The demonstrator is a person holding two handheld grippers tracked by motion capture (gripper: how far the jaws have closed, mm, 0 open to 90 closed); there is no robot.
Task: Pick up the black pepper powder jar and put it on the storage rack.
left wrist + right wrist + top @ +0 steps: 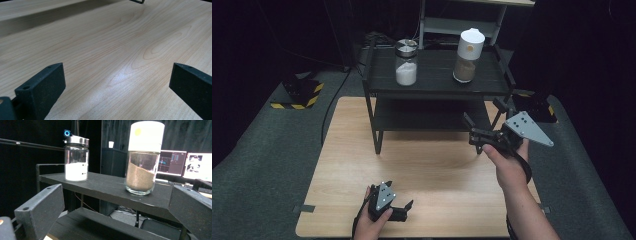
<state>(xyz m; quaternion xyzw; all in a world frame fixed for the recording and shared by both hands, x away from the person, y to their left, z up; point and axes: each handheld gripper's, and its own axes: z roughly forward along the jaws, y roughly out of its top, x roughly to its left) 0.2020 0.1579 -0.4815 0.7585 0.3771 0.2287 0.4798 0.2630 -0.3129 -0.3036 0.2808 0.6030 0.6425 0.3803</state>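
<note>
A black two-tier shelf [437, 80] stands at the back of the wooden table [427, 170]. On its top tier are a metal-lidded glass jar of white powder [406, 63] and a white-lidded jar of brown powder [468, 56]. My right gripper [472, 132] hovers open just in front of the shelf's right side. Its own view faces the white-powder jar [76, 160] and the brown-powder jar [143, 162] across the shelf top [105, 187], with nothing between the jaws. Low over the table's front edge, my left gripper [408, 210] is open above bare wood [125, 37].
The shelf's lower tier [427, 117] holds nothing I can see. Grey carpet surrounds the table, with yellow-and-black striped bases [297, 95] at the left. A pale rack [462, 20] stands behind the shelf. Lit monitors [172, 162] glow in the dark background.
</note>
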